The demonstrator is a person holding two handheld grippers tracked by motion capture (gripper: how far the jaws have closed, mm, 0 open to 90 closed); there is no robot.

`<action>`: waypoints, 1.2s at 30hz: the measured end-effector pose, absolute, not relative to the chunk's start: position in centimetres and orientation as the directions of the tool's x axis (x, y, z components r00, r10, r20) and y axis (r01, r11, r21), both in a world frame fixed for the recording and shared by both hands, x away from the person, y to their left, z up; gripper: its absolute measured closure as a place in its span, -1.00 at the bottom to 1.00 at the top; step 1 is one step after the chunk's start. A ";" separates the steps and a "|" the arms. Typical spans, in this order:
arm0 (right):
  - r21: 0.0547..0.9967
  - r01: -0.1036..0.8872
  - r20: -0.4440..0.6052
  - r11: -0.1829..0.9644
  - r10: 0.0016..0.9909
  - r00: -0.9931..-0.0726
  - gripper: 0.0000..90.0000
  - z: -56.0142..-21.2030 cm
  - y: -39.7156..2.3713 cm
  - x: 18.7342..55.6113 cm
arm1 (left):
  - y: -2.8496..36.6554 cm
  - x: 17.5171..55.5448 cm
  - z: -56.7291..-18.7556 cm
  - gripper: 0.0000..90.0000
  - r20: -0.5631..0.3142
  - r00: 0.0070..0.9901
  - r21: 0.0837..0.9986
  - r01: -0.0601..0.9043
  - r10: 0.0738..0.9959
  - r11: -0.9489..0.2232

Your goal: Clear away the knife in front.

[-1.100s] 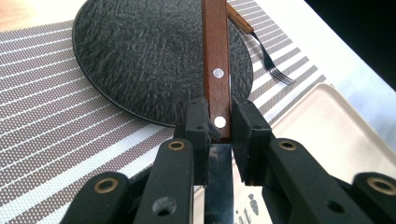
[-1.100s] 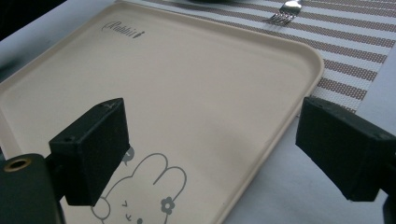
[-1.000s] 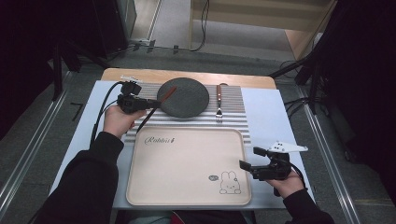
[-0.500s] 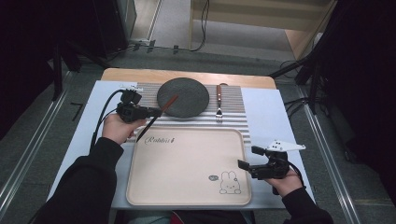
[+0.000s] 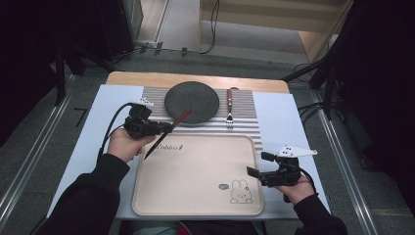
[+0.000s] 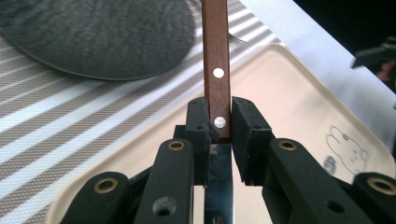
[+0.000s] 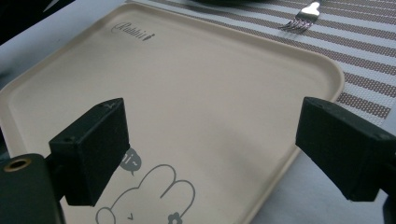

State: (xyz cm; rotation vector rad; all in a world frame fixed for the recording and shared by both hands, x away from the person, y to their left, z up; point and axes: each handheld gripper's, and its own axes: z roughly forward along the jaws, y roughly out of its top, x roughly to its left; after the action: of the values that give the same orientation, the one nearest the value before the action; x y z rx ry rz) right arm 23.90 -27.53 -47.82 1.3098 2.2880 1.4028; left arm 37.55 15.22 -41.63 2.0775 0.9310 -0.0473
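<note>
My left gripper (image 5: 168, 128) is shut on a knife (image 5: 180, 117) with a brown wooden handle. The knife slants over the far left corner of the beige tray (image 5: 195, 196), blade end toward the near left. In the left gripper view, the pads (image 6: 245, 133) pinch the riveted handle (image 6: 215, 56) and the steel blade (image 6: 219, 186) runs down between the jaws. My right gripper (image 5: 257, 164) stands open at the tray's right edge, near the rabbit drawing. The right gripper view has its jaws (image 7: 210, 126) wide apart over the tray (image 7: 201, 70), holding nothing.
A dark grey round plate (image 5: 191, 101) lies on the striped placemat (image 5: 254, 105) beyond the tray, also in the left gripper view (image 6: 93, 37). A fork (image 5: 229, 106) with a wooden handle lies right of the plate, its tines (image 7: 301, 21) toward the tray.
My left hand has carried the knife from beside the plate toward the near side, over the tray's far left corner. The right gripper has stayed put.
</note>
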 end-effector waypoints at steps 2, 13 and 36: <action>0.784 0.595 0.290 0.178 0.742 -0.604 -0.82 -47.8 -27.5 23.9 | 15.2 37.3 -41.7 0.74 -0.346 0.724 0.678 0.633 0.596 -0.375; 0.783 0.596 0.289 0.180 0.743 -0.604 -0.82 -47.8 -27.5 23.9 | 15.2 35.8 -42.3 0.74 -0.360 0.742 0.669 0.628 0.566 -0.397; 0.784 0.594 0.289 0.183 0.739 -0.609 -0.82 -47.9 -27.5 23.9 | 14.6 32.9 -44.7 0.74 -0.357 0.761 0.617 0.627 0.542 -0.475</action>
State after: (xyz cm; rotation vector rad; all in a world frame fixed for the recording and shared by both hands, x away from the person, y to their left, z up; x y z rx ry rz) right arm 23.87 -27.46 -47.89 1.3038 2.2923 1.4018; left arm 32.93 14.60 -44.70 2.1857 0.8700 -0.1423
